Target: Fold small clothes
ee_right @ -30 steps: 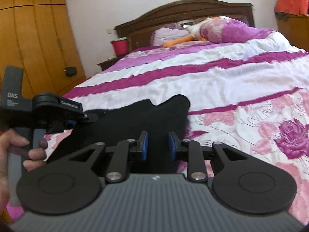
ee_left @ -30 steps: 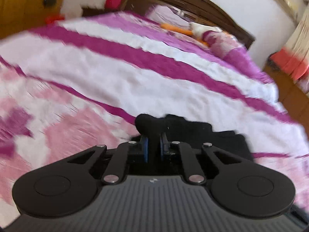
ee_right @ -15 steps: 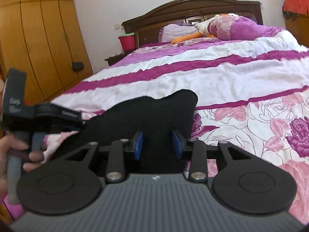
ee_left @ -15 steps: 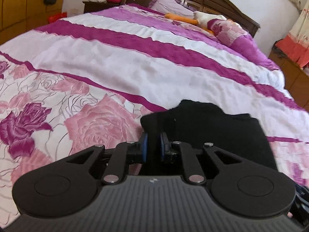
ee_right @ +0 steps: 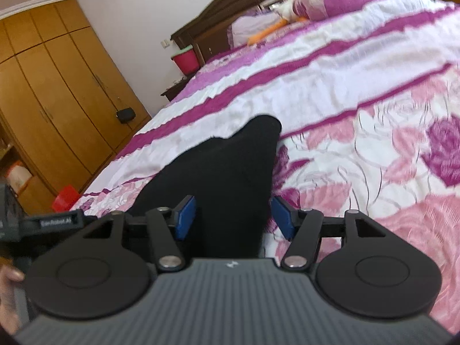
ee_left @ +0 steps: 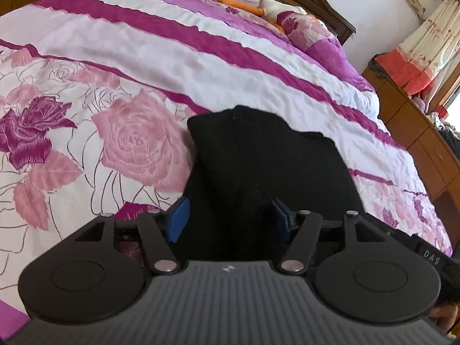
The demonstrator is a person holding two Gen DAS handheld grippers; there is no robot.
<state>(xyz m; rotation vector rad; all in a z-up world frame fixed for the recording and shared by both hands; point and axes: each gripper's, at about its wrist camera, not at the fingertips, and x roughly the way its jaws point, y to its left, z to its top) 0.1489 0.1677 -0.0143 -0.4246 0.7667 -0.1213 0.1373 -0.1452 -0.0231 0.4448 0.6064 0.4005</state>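
Note:
A small black garment lies folded on the bed's floral cover; it also shows in the right wrist view. My left gripper is open, its blue pads on either side of the garment's near edge, holding nothing. My right gripper is open too, its blue pads wide apart over the garment's near right edge. The other gripper's body shows at the far left of the right wrist view and at the far right of the left wrist view.
The bed cover has pink roses and purple and white stripes. Pillows and a soft toy lie by the dark headboard. A wooden wardrobe stands left of the bed, a red bucket on the nightstand, a wooden cabinet on the right.
Both grippers have opened and let go of the black garment, which now lies on the bed. Both views have tilted down and nearer to the cloth.

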